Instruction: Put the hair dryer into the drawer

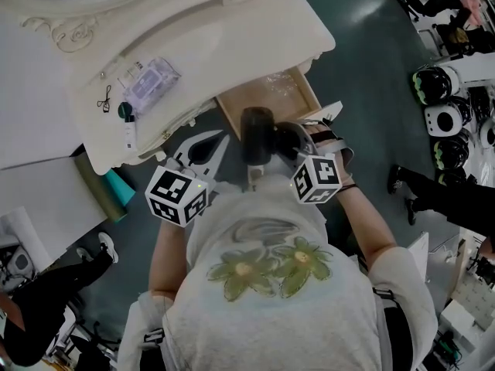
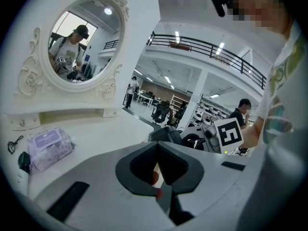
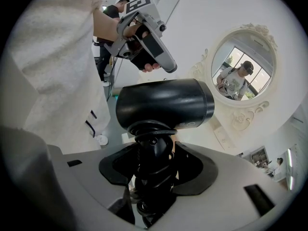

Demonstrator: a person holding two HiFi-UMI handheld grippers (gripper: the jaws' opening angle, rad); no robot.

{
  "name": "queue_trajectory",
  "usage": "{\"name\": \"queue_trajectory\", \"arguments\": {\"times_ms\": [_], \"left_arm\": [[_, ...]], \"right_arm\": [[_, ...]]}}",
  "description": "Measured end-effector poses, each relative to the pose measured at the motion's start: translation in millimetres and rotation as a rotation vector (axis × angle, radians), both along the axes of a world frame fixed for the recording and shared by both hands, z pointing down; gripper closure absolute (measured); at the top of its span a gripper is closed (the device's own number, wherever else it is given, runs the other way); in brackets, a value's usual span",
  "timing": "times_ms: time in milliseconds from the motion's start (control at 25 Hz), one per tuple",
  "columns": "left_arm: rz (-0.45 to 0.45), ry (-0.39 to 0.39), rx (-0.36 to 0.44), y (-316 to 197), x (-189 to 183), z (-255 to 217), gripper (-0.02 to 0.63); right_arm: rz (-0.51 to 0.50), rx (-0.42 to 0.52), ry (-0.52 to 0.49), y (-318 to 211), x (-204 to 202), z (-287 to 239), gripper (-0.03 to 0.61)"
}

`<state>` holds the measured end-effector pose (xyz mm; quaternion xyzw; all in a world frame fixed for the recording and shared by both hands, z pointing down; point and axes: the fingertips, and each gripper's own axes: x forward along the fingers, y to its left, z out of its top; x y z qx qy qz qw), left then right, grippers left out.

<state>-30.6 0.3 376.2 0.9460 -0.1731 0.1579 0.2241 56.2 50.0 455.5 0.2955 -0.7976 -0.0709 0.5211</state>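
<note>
Two grippers: both are held in front of the person's chest, near each other.
Left gripper (image 1: pixel 221 141): jaws are closed on each other, with nothing between them.
Right gripper (image 3: pixel 155 153): jaws are clamped on the handle of the hair dryer (image 1: pixel 257 136); the cord is wound round the handle.
Drawer (image 1: pixel 247 103): stands open under the cream dressing table (image 1: pixel 232 29); its wooden bottom shows.
Hair dryer: black, in the air at the drawer's front edge, not inside.
Table top: a pack of wipes (image 1: pixel 151 82) lies on it.

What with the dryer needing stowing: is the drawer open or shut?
Open: the drawer stands pulled out from the dressing table, its inside showing.
</note>
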Motion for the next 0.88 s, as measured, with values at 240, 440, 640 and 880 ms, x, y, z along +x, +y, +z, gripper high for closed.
{"name": "queue_trajectory", "arguments": {"times_ms": [240, 440, 640, 880], "left_arm": [[-0.034, 0.003, -0.007, -7.8, 9.6, 2.3, 0.604], [-0.066, 0.004, -0.012, -11.7, 16.6, 6.4, 0.604], [-0.095, 0.001, -0.016, -13.3, 24.6, 9.7, 0.604], [-0.131, -0.007, -0.024, -15.6, 28.8, 14.6, 0.604]], "right_arm": [[-0.041, -0.016, 0.001, -8.2, 7.8, 4.4, 0.357], [-0.076, -0.03, 0.006, -12.6, 16.0, 9.9, 0.357], [-0.111, -0.038, 0.005, -16.0, 23.9, 14.1, 0.357], [-0.148, -0.053, 0.005, -20.6, 30.4, 21.9, 0.357]]}}
